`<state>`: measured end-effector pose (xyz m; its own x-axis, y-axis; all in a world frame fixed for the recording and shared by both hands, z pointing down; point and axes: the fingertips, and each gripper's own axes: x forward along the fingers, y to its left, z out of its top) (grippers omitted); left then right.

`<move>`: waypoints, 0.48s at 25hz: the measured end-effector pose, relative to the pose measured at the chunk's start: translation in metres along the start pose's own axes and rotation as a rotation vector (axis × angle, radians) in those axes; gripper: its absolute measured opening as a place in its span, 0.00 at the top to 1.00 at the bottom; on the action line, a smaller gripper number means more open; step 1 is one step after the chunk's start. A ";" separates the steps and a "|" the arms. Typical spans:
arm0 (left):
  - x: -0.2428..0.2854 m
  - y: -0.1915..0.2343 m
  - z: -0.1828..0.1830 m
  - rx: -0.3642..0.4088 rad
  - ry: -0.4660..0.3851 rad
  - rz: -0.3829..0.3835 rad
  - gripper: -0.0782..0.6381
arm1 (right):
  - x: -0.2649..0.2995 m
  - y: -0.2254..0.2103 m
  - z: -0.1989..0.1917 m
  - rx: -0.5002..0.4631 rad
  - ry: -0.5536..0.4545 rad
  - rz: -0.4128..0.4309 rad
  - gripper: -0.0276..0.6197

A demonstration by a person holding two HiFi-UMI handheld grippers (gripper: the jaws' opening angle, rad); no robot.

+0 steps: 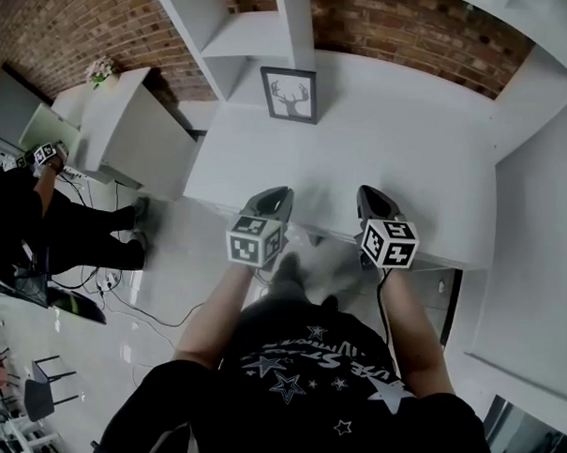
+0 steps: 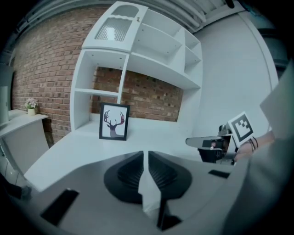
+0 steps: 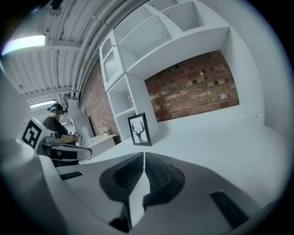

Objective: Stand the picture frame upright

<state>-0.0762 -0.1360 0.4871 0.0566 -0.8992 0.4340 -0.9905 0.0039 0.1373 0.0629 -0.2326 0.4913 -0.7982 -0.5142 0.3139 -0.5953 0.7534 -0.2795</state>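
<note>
Black star-print T-shirt (image 1: 305,381), grey left tool (image 1: 278,191), right tool (image 1: 369,191), marker cubes (image 1: 255,240)

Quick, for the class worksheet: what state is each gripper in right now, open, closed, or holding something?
Left gripper: closed, holding nothing.
Right gripper: closed, holding nothing.

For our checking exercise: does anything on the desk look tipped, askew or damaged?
Nothing stands out. The frame stands upright on the desk, close by the shelves, and shows no visible damage.
</note>
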 end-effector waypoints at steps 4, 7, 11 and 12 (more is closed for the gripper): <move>-0.022 -0.019 -0.019 -0.009 0.026 0.003 0.84 | -0.014 -0.005 -0.013 0.034 0.010 0.003 0.92; -0.035 -0.029 -0.037 0.022 0.069 -0.005 0.84 | -0.022 -0.006 -0.023 0.069 0.011 0.001 0.93; -0.041 -0.035 -0.048 0.013 0.085 -0.011 0.84 | -0.025 -0.007 -0.037 0.088 0.018 -0.014 0.92; -0.042 -0.036 -0.049 0.006 0.082 -0.010 0.84 | -0.025 -0.007 -0.040 0.083 0.022 -0.016 0.93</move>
<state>-0.0372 -0.0773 0.5078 0.0767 -0.8601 0.5043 -0.9905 -0.0079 0.1372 0.0904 -0.2088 0.5215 -0.7866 -0.5161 0.3389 -0.6145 0.7081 -0.3479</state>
